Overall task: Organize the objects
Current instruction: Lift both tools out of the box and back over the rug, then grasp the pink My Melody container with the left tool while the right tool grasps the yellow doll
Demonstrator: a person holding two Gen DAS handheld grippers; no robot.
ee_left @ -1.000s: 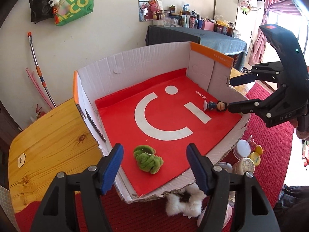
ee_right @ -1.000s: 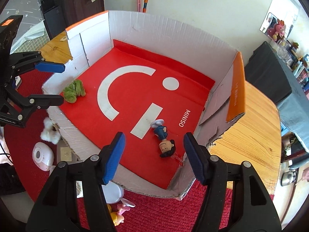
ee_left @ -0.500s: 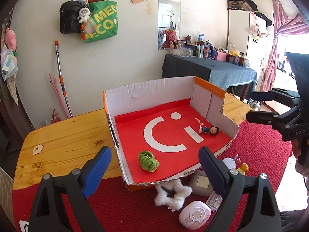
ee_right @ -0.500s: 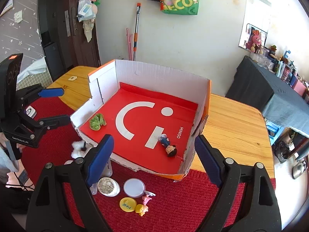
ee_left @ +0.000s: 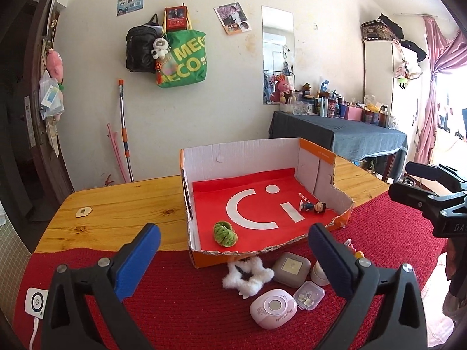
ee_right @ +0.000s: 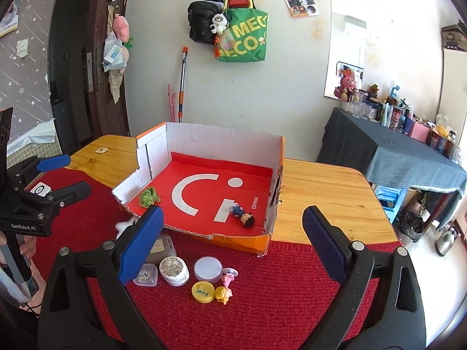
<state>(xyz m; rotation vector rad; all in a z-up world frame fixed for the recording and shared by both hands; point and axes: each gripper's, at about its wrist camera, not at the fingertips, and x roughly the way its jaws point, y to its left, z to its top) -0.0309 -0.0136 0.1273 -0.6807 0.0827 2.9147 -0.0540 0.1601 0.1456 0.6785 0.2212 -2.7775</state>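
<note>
Sorting partly done: two items boxed, the rest outside.
Box (ee_left: 262, 204) on table (ee_left: 122, 207) holds green scrunchie (ee_left: 224, 233) and doll (ee_left: 313, 206); cases, tins and figures lie on the red mat (ee_right: 262, 306). Left tool (ee_left: 233, 262) and right tool (ee_right: 233, 245) are opening, nothing between.

Wooden table (ee_left: 125, 213) – red mat (ee_left: 186, 300); cardboard box (ee_left: 242, 157) on both.

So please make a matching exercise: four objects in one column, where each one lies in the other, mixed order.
Objects:
1. green scrunchie
2. small doll
3. white fluffy star
4. yellow round lid

Places:
A. red mat, against the box's torn front
B. in the box, on its left side
C. red mat, beside a pink and yellow figurine
D. in the box, near MINISO

Pairs: 1-B, 2-D, 3-A, 4-C
</note>
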